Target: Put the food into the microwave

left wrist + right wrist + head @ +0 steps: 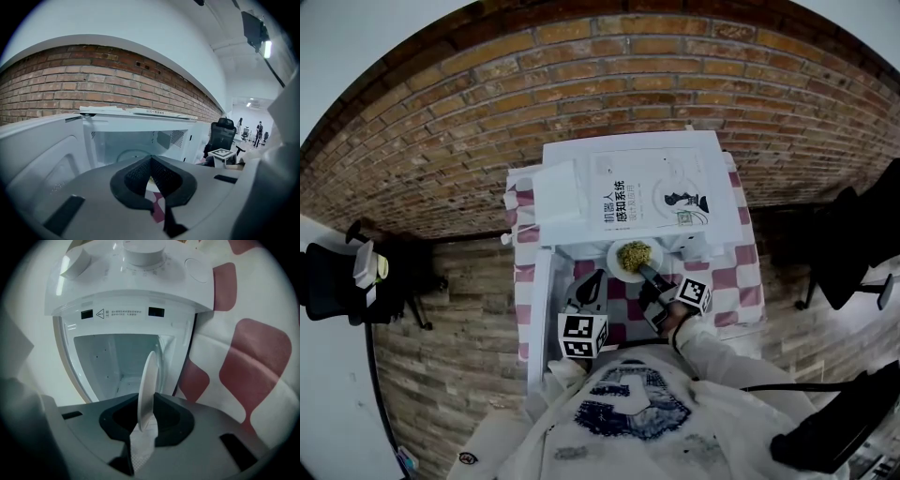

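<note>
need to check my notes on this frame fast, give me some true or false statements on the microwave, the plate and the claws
1. The microwave has its door open. True.
2. The left claw holds the plate. False: the right claw grips the plate by its rim.
3. The plate is empty. False: it carries yellowish food.
4. A booklet lies on top of the microwave. True.
5. The tablecloth is plain blue. False: it is checked red and white.
</note>
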### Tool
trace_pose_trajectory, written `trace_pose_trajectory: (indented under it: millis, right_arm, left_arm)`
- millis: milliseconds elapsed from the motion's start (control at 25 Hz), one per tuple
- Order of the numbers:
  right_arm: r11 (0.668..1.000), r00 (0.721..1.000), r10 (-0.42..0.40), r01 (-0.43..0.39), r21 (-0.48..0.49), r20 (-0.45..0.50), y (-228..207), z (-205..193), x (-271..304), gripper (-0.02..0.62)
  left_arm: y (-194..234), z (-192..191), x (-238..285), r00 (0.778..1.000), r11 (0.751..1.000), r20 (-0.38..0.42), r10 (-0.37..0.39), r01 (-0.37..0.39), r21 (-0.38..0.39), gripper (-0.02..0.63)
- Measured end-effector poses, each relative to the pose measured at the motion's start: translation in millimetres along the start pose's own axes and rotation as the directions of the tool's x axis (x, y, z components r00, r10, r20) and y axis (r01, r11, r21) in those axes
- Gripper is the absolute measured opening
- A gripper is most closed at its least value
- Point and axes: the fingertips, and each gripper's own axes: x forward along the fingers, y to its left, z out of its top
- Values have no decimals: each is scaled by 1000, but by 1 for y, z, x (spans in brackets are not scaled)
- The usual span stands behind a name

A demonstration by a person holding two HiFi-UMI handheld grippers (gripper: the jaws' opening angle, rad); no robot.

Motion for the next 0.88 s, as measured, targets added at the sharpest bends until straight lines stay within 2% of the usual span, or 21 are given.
trace_pose_trajectory:
  millis: [240,520,880]
  right_arm:
    - [1000,1000,14,-14,11,11,0,7,14,75]
    - [1000,1000,-20,20,21,7,-6,6,26,75]
    - [998,1000,-24,23,51,16,-12,8,38,77]
  left_arm:
    - [-1,-1,-1,1000,1000,-3,-2,2,-1,8]
    - [0,-2,-2,1000,1000,-12,2,-2,-1,8]
    - [4,-6,-4,1000,1000,-17,10,-11,-9,8]
